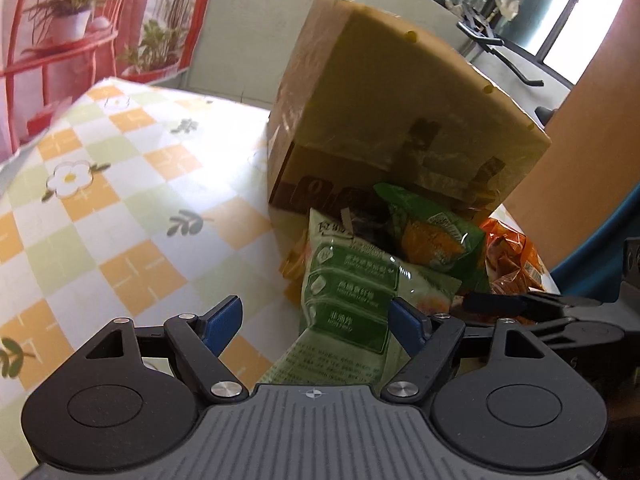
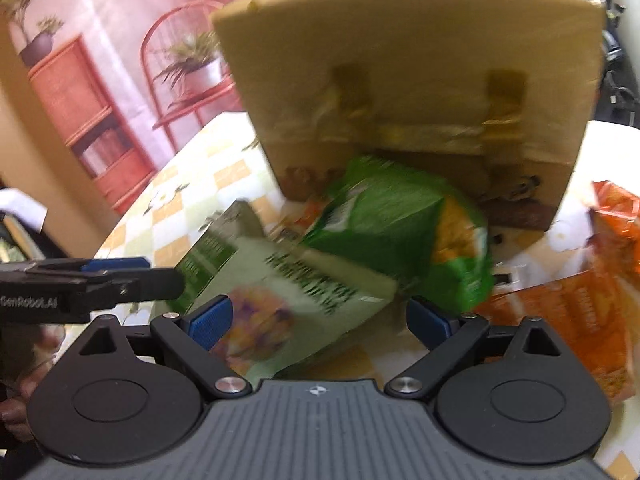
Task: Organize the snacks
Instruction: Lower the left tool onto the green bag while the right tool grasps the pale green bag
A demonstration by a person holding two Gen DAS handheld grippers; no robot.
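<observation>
both claws, left gripper (image 1: pixel 316 322) and right gripper (image 2: pixel 318 322), were released over the pale green packet (image 1: pixel 348 304); picking was starting, and the next move called for clenching on it near the box (image 1: pixel 400 100).

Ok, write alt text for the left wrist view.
The open left gripper straddles a pale green snack packet, pads not pressing it. Behind lie a darker green packet, orange packets and a cardboard box on a checked tablecloth.

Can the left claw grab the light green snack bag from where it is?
Probably yes. The left claw is open, and the light green snack bag already lies between its blue pads. Nothing sits on top of the near end, though its far end tucks under the darker green bag.
</observation>
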